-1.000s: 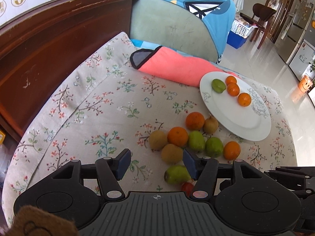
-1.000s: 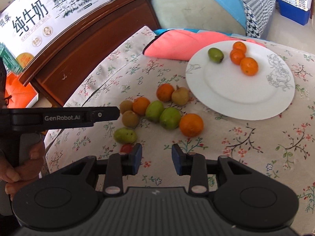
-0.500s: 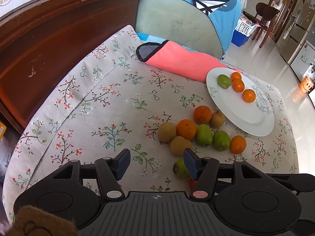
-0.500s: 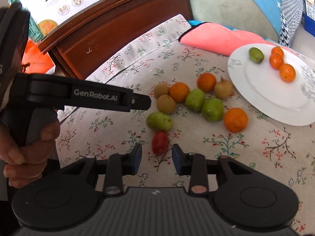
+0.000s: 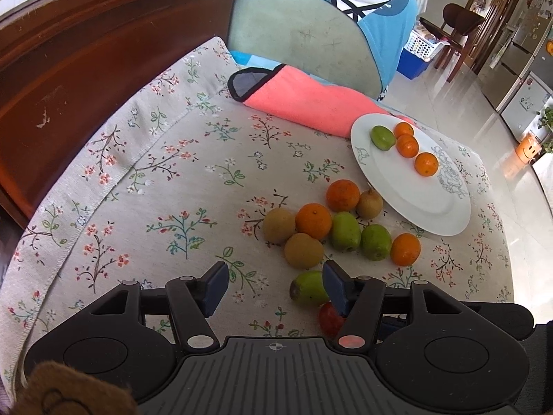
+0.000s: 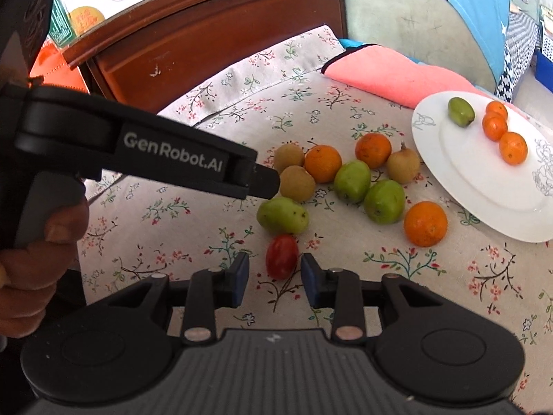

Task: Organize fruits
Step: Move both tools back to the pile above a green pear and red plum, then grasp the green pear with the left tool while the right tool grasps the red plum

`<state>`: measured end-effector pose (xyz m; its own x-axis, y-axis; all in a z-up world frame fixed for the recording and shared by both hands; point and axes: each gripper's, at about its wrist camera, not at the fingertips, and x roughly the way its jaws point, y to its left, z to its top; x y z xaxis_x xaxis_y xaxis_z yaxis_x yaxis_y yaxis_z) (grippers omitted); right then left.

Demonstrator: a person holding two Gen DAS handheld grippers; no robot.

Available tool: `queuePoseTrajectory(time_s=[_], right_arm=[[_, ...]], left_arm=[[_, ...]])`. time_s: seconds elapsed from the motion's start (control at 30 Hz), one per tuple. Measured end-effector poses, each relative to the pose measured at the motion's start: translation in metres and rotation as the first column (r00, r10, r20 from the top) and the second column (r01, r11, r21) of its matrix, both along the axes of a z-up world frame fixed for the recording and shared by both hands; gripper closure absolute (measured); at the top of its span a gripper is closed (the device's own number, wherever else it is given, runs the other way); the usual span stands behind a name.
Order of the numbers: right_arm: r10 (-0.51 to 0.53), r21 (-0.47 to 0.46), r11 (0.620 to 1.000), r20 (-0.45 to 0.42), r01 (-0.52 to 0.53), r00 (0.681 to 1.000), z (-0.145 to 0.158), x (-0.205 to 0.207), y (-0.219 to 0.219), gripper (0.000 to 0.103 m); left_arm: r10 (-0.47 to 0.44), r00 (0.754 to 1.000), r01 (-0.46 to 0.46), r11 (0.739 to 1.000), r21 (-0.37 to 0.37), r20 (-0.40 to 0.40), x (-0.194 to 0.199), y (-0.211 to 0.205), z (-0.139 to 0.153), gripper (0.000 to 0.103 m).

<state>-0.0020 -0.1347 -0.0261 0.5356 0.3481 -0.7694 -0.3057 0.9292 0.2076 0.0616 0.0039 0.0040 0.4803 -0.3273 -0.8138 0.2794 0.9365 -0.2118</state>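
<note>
Between the closing right gripper [image 6: 274,273], a red tomato [image 6: 281,256] untouched; left gripper [image 5: 274,285] released.

loose fruits [image 6: 352,180] lie left of the plate [image 6: 449,173].

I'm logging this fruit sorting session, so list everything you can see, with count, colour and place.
round oranges on cloth: three, orange, loose cluster
small oranges on plate: three, orange, in a row
oval green fruits: four; three on cloth, one on plate
brown kiwi-like fruits: three, brown, cluster
small red tomato: one, red, nearest, just ahead of right gripper's fingertips
white round plate: one, right
pink folded towel: one, behind plate
floral tablecloth: one, beige
left gripper: black, open
right gripper: black, jaws closing, not yet touching tomato
</note>
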Motion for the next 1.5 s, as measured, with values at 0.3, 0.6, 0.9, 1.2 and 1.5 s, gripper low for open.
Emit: queuePoseTrajectory(time_s=[0.3,0.6,0.9,1.2,1.5], right_arm=[[-0.012,-0.003,1.000,-0.010,0.012,1.000,0.004,-0.012,-0.026,0.088],[-0.064,0.069,0.995,-0.029,0.066,0.998,0.007,-0.016,-0.050,0.084],[-0.009,0.059,0.998,0.027,0.008,1.000,0.009,-0.010,-0.021,0.069],[0.025,-0.051,0.998,0.053,-0.023,0.998,-0.002,-0.008,-0.003,0.083],[-0.027,-0.047,0.999,0.009,0.027,1.000,0.001,-0.017,-0.032,0.085]], left_arm=[[-0.055,0.998,0.055,0.998,0.009,-0.008,-0.006,-0.013,-0.006,0.044],[-0.050,0.999,0.049,0.998,0.029,0.014,-0.007,-0.018,-0.007,0.044],[0.006,1.000,-0.006,1.000,0.000,-0.006,0.001,-0.008,-0.006,0.044],[-0.028,0.999,0.028,1.000,0.004,-0.017,-0.003,-0.014,-0.008,0.044],[-0.077,0.997,0.078,0.996,0.050,-0.016,-0.009,-0.030,-0.018,0.045]])
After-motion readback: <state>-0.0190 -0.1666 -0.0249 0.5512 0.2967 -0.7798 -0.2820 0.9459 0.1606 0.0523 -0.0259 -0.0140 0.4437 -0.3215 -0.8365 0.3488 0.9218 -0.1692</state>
